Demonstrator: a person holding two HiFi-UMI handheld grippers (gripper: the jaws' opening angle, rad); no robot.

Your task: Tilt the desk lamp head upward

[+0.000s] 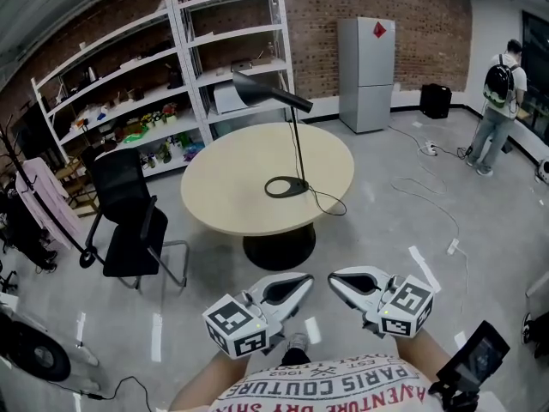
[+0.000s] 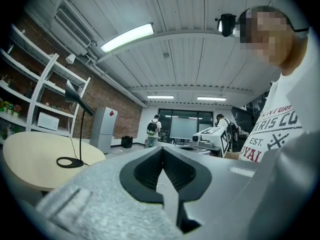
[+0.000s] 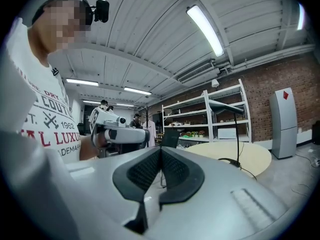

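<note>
A black desk lamp [image 1: 296, 136] stands on a round beige table [image 1: 232, 191]. Its ring base [image 1: 286, 186] rests near the table's middle, and its cone head [image 1: 249, 88] slopes down to the left. Both grippers hover low in front of me, well short of the table and apart from the lamp. My left gripper [image 1: 306, 280] is shut with nothing in it, its jaws pressed together [image 2: 161, 151]. My right gripper [image 1: 334, 276] is also shut and empty [image 3: 161, 151]. The left gripper view has the lamp [image 2: 75, 124] at its left. In the right gripper view the lamp [image 3: 235, 134] stands at the right.
A black office chair [image 1: 129, 221] stands left of the table. White shelving [image 1: 171, 58] and a grey refrigerator [image 1: 366, 71] line the brick back wall. A person with a backpack [image 1: 496, 101] stands far right. Cables [image 1: 429, 196] trail over the floor.
</note>
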